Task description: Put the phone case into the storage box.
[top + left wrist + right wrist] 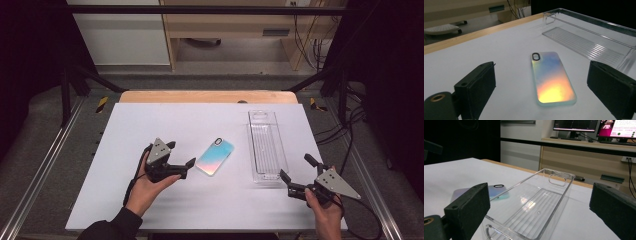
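A phone (215,156) in an iridescent blue, pink and yellow case lies back up on the white table (150,120), near its middle. My left gripper (181,154) hovers just left of it, open. In the left gripper view the phone (552,77) lies flat on the table ahead, between the two spread jaws of my left gripper (541,75), untouched. An empty clear plastic tray (266,145) lies lengthwise to the phone's right. My right gripper (295,166) is open by the tray's near right corner, and the right gripper view looks along the tray (536,207), with the phone (499,192) beyond.
The table's wooden far edge (210,96) and metal frame rails (45,160) border the work area. Cables (350,135) trail on the floor at the right. A cabinet (584,162) and monitors (594,126) stand beyond the table.
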Demonstrator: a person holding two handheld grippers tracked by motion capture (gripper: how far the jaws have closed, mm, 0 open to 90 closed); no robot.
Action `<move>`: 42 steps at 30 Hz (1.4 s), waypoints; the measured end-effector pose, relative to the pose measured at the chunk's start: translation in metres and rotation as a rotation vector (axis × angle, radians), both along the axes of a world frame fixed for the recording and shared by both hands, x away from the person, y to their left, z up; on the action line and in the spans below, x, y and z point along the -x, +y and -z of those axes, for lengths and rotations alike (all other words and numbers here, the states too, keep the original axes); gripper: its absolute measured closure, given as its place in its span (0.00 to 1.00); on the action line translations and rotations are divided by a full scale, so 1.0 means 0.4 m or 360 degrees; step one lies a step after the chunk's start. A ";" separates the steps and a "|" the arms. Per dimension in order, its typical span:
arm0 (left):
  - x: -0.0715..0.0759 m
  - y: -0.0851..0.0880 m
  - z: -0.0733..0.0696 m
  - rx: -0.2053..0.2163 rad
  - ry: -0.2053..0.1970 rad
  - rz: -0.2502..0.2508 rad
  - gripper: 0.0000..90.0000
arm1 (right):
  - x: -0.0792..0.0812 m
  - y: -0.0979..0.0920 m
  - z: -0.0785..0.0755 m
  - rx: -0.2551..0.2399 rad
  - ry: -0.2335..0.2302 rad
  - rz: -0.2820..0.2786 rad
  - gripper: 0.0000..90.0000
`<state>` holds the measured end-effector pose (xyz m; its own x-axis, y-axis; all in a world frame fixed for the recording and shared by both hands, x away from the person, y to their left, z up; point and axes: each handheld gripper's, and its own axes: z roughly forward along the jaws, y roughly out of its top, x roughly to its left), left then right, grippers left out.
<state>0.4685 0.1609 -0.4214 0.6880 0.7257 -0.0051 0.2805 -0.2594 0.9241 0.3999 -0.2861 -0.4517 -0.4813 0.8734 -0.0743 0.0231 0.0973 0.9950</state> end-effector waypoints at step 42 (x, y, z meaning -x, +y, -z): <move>-0.131 -0.192 0.046 -0.0033 0.0145 0.0051 0.86 | 0.003 0.000 -0.002 0.0012 -0.0011 -0.0009 0.05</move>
